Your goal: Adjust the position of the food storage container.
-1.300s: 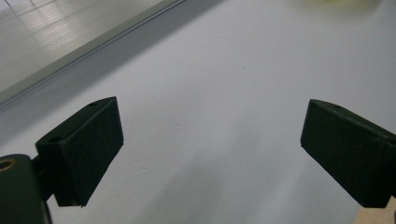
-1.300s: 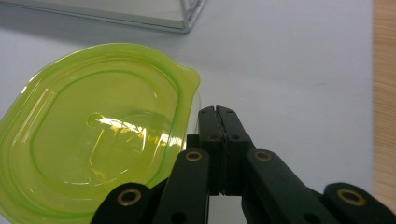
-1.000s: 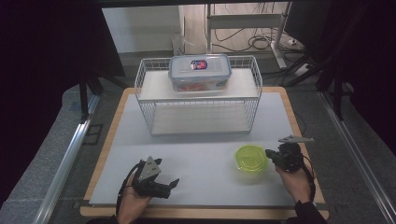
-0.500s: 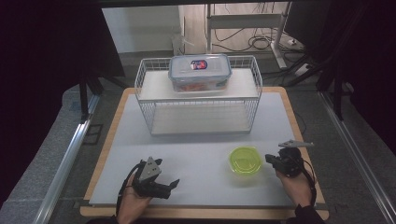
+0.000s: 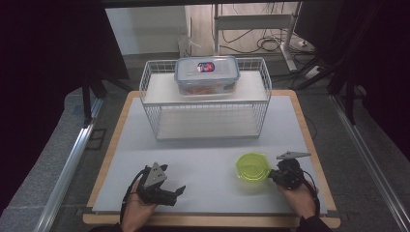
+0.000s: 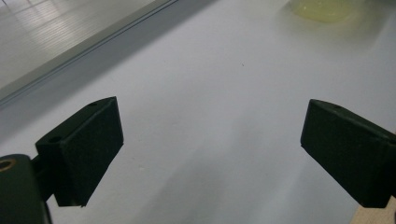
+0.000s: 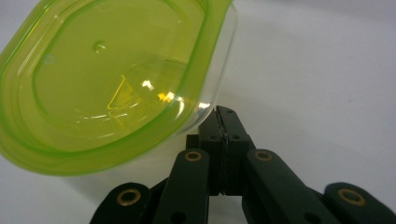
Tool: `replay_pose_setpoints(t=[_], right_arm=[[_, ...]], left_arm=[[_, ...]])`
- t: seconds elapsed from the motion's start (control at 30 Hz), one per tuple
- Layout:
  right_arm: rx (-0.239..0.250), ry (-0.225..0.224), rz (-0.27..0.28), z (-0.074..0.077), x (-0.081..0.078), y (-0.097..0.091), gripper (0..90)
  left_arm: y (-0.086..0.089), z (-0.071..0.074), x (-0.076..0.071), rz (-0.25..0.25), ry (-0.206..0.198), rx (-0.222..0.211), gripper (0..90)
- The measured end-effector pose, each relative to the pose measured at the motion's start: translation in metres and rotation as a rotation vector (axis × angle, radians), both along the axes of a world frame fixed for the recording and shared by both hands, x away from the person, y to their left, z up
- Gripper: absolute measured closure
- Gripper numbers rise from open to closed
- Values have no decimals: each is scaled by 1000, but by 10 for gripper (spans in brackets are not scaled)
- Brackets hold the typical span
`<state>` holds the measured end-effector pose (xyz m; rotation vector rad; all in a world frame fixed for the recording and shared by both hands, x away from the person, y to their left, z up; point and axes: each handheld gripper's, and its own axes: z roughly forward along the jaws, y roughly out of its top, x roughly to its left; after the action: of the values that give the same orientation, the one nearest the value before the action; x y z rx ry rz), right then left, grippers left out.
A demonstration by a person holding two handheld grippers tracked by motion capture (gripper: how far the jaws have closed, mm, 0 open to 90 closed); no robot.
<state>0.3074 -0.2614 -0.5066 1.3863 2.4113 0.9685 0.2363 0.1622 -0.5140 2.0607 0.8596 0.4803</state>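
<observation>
Our right gripper (image 5: 271, 175) has dragged the green bowl (image 5: 252, 166) closer to the table's near edge, jaws apparently pinching its rim; left gripper (image 5: 180, 190) waits open.

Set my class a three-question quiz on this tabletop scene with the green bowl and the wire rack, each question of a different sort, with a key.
1. True or false: the left gripper is shut on the bowl.
2. What sits on top of the rack? A) a lidded box B) a mug C) a book
3. Fill in: the right gripper pinches the bowl by its ____.

Key:
1. False; its jaws stand open over the bare mat.
2. A; the box is clear with a blue-edged lid.
3. Rim.
</observation>
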Motion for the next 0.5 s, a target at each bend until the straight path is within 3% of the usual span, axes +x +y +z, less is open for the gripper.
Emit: replay_pose_setpoints(t=[0.5], right_arm=[[7, 20, 74, -8, 1, 33, 893]], left_arm=[[0, -1, 1, 0, 6, 5, 55]])
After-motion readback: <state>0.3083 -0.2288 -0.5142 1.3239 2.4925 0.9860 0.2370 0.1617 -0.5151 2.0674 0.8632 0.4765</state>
